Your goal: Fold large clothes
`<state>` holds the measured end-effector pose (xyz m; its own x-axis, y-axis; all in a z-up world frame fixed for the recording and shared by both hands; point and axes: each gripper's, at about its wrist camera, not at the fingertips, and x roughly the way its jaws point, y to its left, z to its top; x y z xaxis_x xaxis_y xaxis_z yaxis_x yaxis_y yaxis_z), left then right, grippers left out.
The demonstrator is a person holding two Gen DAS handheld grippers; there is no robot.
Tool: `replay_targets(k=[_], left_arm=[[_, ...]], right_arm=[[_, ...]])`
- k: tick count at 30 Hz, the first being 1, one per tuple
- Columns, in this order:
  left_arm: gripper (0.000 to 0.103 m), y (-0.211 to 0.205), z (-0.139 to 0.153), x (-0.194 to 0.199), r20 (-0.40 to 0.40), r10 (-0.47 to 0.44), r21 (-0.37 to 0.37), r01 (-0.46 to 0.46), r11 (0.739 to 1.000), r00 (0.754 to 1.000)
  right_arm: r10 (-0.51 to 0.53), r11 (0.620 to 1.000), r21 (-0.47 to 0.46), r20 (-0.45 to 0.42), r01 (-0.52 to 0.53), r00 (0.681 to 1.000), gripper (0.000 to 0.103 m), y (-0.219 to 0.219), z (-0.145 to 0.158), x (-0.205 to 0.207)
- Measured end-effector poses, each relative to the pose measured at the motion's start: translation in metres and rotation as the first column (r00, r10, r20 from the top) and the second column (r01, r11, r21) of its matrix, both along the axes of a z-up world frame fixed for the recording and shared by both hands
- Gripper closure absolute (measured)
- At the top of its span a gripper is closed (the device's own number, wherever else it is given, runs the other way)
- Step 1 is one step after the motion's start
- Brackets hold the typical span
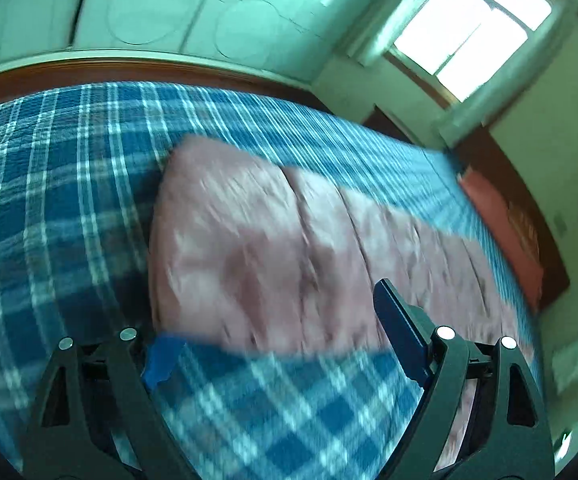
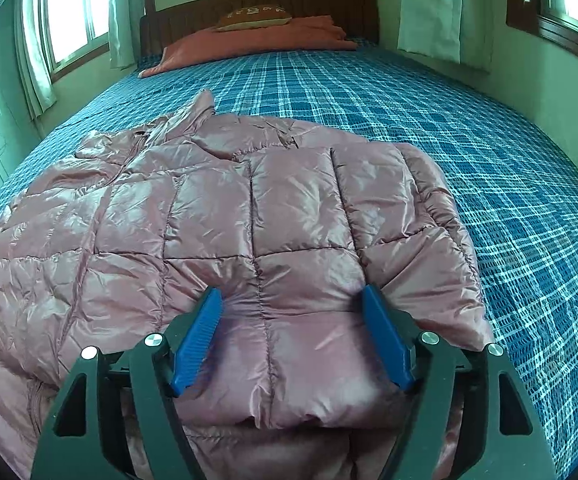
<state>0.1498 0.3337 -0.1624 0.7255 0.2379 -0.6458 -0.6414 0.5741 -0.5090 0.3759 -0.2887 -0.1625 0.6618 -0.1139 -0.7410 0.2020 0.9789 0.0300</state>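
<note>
Pink jacket (image 2: pixel 225 216) | right gripper (image 2: pixel 293 332) wide, straddling it | left gripper (image 1: pixel 285 344) wide, empty

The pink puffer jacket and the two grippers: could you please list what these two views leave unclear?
- Left wrist view: motion blur smears the jacket and the left gripper's left pad.
- Right wrist view: the jacket's left part is cut off by the frame edge.
- Right wrist view: the right gripper covers the near hem; actual pad contact is unclear.

Black frames — blue ribbed fingers (image 2: pixel 197 340)
</note>
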Motion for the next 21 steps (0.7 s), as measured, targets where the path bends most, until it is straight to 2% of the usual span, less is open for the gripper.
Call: replay_targets(k=[3, 4, 5, 7, 8, 10, 14, 17, 18, 20, 21], left_arm=[[0.036, 0.011, 0.003, 0.008, -0.010, 0.073, 0.021, -0.073, 0.997, 0.997], [0.059, 0.013, 0.004, 0.011, 0.006, 0.061, 0.020, -0.062, 0.998, 0.998], [0.076, 0.017, 0.005, 0.017, 0.025, 0.029, 0.006, -0.029, 1.000, 0.999], [0.081, 0.013, 0.012, 0.023, 0.000, 0.027, 0.034, -0.027, 0.999, 1.000], [0.084, 0.010, 0.019, 0.030, -0.004, 0.018, 0.067, -0.017, 0.998, 1.000], [0.085, -0.002, 0.034, 0.045, -0.008, -0.013, 0.130, 0.014, 0.991, 1.000], [0.085, -0.053, 0.071, 0.080, 0.024, -0.144, 0.250, 0.133, 0.959, 0.989], [0.085, -0.109, 0.097, 0.112, 0.030, -0.283, 0.335, 0.257, 0.906, 0.959], [0.085, -0.137, 0.104, 0.127, 0.027, -0.349, 0.360, 0.316, 0.878, 0.937], [0.085, -0.171, 0.106, 0.145, 0.012, -0.421, 0.380, 0.385, 0.841, 0.907], [0.085, -0.196, 0.106, 0.154, -0.001, -0.468, 0.390, 0.431, 0.814, 0.884]], right_arm=[[-0.001, 1.000, -0.003, 0.001, 0.001, 1.000, 0.031, 0.000, 0.000, 0.000], [-0.001, 1.000, -0.003, 0.002, 0.001, 1.000, 0.031, 0.000, 0.000, 0.000], [-0.001, 1.000, -0.002, 0.002, 0.001, 1.000, 0.031, 0.000, 0.000, 0.000], [0.000, 1.000, -0.003, 0.002, 0.000, 1.000, 0.031, 0.000, 0.000, 0.000], [-0.001, 1.000, -0.003, 0.003, 0.001, 1.000, 0.031, 0.000, 0.000, 0.000], [-0.001, 1.000, -0.004, 0.003, 0.001, 1.000, 0.031, 0.000, 0.000, 0.000], [-0.002, 1.000, -0.005, 0.005, 0.002, 1.000, 0.031, 0.000, 0.000, 0.000], [-0.001, 1.000, -0.004, 0.004, 0.001, 1.000, 0.031, 0.000, 0.000, 0.000], [-0.002, 1.000, -0.003, 0.005, 0.002, 1.000, 0.031, 0.000, 0.000, 0.000], [-0.002, 1.000, -0.003, 0.005, 0.002, 1.000, 0.031, 0.000, 0.000, 0.000], [-0.002, 1.000, -0.003, 0.005, 0.002, 1.000, 0.031, 0.000, 0.000, 0.000]])
